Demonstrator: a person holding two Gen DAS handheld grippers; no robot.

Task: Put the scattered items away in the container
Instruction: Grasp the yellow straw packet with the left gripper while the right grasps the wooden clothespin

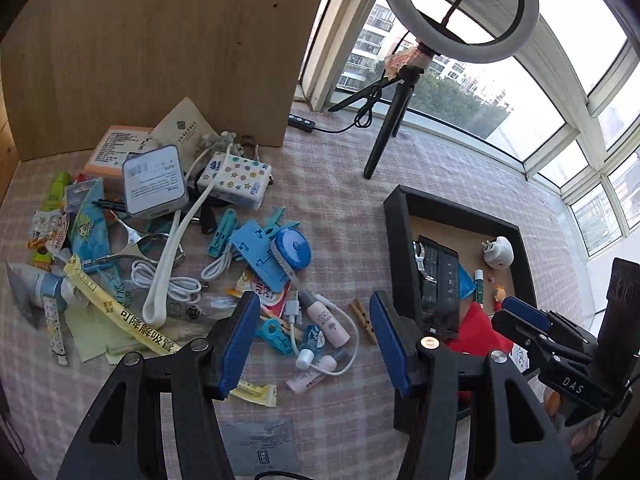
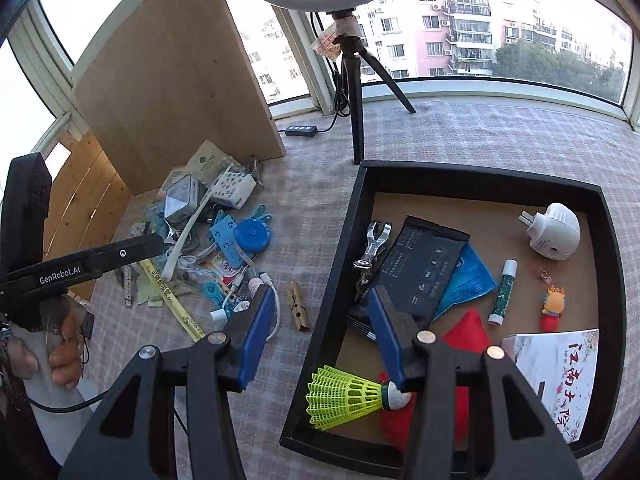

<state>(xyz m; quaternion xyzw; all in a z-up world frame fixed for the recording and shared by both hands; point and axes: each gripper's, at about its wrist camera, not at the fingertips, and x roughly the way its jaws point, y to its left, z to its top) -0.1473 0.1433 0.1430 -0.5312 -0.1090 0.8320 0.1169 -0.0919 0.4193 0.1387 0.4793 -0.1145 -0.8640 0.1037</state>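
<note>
The right gripper (image 2: 324,336) stood open over the near-left corner of the box (image 2: 480,178), its jaws apart with nothing between them; the shuttlecock (image 2: 348,396) lay in the box just beside the right finger, its cork touching the pad or nearly so, hard to tell which. It looked very light and springy, its yellow skirt easily crushed, so the cork end would be the safer hold. The left gripper (image 1: 316,336) was open too, empty, hanging over the near edge of the pile on the checked cloth (image 1: 340,200). Nearest its jaws lay a small pink bottle (image 1: 328,322), probably stiff and smooth enough to slip, best pinched across its middle, and a wooden peg (image 1: 365,320), light and rigid, easy to take across its flat sides. Beyond them sat a blue round tape (image 1: 294,248), blue clips and a coiled white cable (image 1: 168,284) that would likely be limp and trail if lifted by 1 end. Farther still were a grey tin (image 1: 154,180), likely the heaviest piece, and a patterned tissue pack (image 1: 240,178), soft. In the box already were a black pouch (image 2: 420,268), a glue stick (image 2: 503,292) and a white plug (image 2: 554,230) at the far right.
</note>
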